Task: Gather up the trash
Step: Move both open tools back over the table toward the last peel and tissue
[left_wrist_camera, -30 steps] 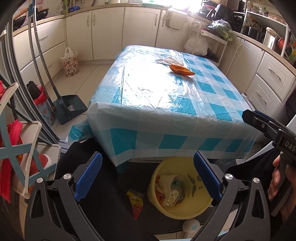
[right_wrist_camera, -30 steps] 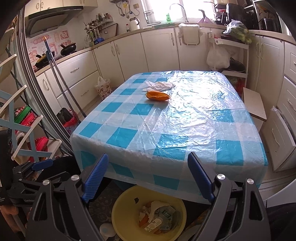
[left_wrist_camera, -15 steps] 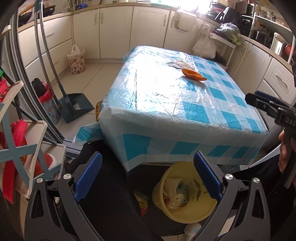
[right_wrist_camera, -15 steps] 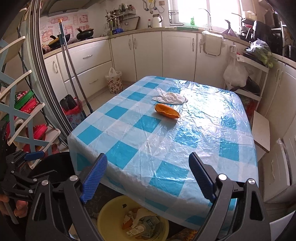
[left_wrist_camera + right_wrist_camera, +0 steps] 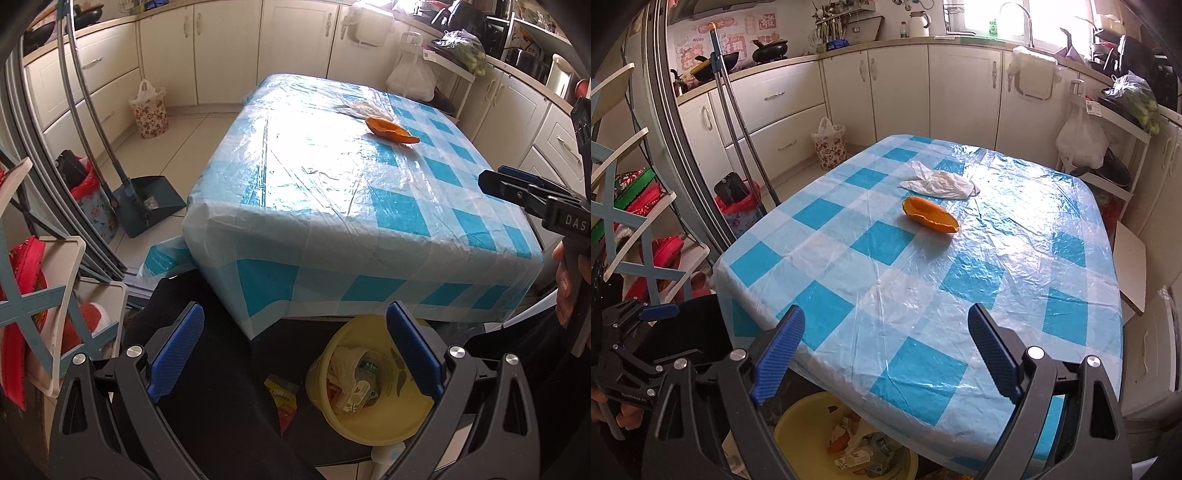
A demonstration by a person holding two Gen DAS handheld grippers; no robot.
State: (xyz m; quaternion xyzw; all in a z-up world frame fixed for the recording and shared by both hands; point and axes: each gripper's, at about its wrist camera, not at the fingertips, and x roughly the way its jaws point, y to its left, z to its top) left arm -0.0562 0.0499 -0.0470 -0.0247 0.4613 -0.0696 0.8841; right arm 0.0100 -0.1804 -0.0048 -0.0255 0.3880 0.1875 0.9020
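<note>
An orange peel [image 5: 930, 214] and a crumpled white plastic bag [image 5: 940, 183] lie on the far half of the blue-checked table [image 5: 1015, 258]; the peel [image 5: 391, 130] and the bag [image 5: 360, 108] also show in the left wrist view. A yellow bin [image 5: 391, 421] with trash inside stands on the floor under the near table edge; it also shows in the right wrist view [image 5: 798, 424]. My left gripper [image 5: 295, 350] is open and empty above the floor beside the bin. My right gripper [image 5: 886, 350] is open and empty over the near table edge, and it shows side-on in the left wrist view [image 5: 517, 192].
A dustpan [image 5: 151, 203] and broom handles [image 5: 738, 122] stand left of the table. A flowered bin [image 5: 830, 146] sits by the cabinets. A rack with red items [image 5: 33, 295] is at the left. A snack packet [image 5: 282, 397] lies on the floor.
Both grippers have risen and moved forward toward the table. The right gripper's view now reaches over the tabletop, with the peel and bag closer. Both stay open.
</note>
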